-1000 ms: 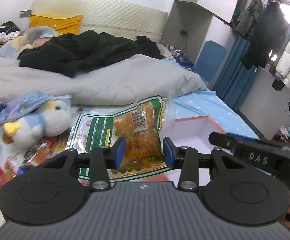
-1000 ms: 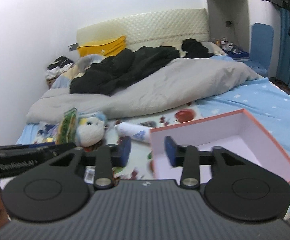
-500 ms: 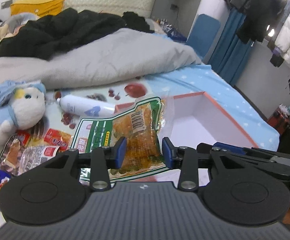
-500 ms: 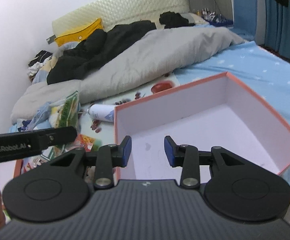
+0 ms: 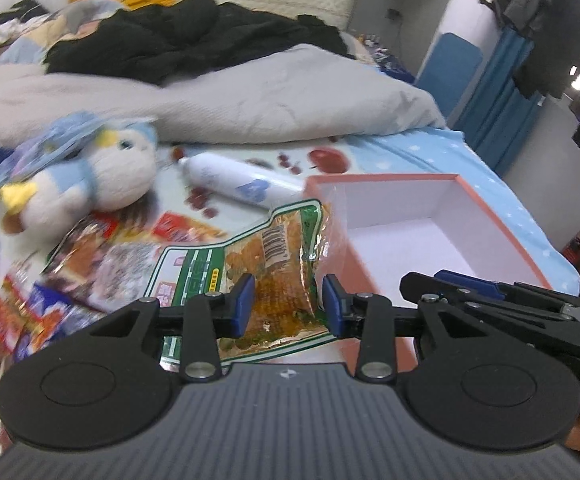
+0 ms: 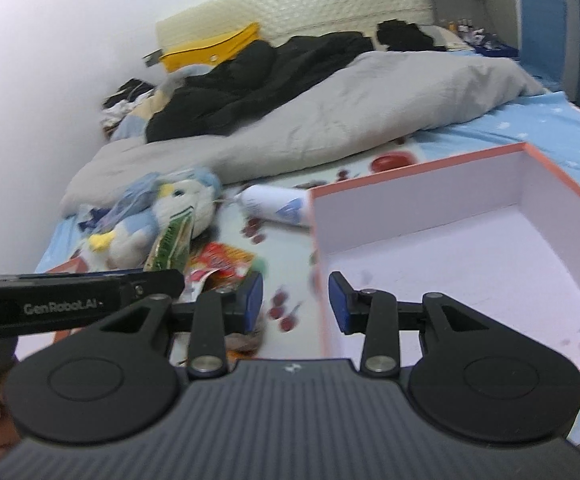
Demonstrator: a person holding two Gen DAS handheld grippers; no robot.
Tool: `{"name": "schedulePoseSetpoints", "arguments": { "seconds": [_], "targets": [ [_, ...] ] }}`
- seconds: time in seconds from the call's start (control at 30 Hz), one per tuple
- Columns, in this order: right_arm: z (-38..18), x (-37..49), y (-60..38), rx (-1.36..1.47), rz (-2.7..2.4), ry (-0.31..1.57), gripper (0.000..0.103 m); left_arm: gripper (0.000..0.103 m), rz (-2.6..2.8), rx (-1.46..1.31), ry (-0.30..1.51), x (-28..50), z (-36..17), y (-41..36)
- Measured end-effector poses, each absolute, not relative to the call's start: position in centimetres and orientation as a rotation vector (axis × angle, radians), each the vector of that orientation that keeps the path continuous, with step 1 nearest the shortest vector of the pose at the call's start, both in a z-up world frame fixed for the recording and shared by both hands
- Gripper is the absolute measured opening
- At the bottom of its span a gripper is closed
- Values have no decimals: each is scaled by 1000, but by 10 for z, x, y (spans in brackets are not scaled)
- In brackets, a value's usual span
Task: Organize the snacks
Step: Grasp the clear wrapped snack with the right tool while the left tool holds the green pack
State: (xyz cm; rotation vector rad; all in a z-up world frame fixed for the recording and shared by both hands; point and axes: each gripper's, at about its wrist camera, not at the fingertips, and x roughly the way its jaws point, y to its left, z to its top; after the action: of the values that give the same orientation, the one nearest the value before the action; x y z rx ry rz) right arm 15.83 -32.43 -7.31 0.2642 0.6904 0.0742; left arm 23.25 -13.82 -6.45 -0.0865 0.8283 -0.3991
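Cluttered bed (image 5: 409, 152), grey duvet (image 5: 274, 96), left gripper (image 5: 288, 306) pinching snack packet (image 5: 274, 280), right gripper (image 6: 294, 306) spread

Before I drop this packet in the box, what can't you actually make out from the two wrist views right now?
- Left wrist view: the snack packet's lower edge is hidden behind the left hand-held gripper, so the grip itself is unclear.
- Left wrist view: the loose snack packets are motion-blurred; labels are unreadable.
- Both views: the box's near wall is covered by gripper bodies.
- Right wrist view: the right hand-held gripper holds nothing; snacks behind it are blurred.
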Motion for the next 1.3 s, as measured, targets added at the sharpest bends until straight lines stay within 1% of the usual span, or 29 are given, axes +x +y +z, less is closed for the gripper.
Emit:
{"name": "schedulePoseSetpoints", "arguments": {
  "seconds": [0.03, 0.1, 0.17, 0.27, 0.47, 0.7, 0.9, 1.07, 1.23, 1.3],
  "targets": [
    [-74, 157, -319, 260, 87, 691, 41, 42, -386, -89, 832, 231, -67, -130],
    [-77, 156, -307, 254, 119, 695, 50, 41, -357, -98, 839, 227, -72, -114],
    [-80, 154, -296, 245, 145, 698, 70, 40, -331, -108, 847, 223, -77, -99],
    [-85, 151, -280, 228, 188, 706, 82, 39, -292, -122, 860, 218, -86, -77],
    [-105, 144, -249, 185, 286, 755, 82, 35, -228, -151, 886, 205, -103, -46],
    [-153, 148, -224, 125, 279, 832, 82, 30, -192, -180, 938, 201, -133, -27],
    [-168, 162, -223, 80, 223, 790, 82, 26, -178, -183, 979, 203, -154, -21],
    [-176, 185, -222, 100, 229, 806, 82, 25, -177, -185, 986, 205, -160, -20],
    [-195, 203, -216, 98, 211, 872, 82, 22, -186, -185, 987, 206, -159, -24],
    [-199, 204, -215, 99, 212, 868, 83, 22, -191, -181, 983, 205, -158, -26]
  ]
}}
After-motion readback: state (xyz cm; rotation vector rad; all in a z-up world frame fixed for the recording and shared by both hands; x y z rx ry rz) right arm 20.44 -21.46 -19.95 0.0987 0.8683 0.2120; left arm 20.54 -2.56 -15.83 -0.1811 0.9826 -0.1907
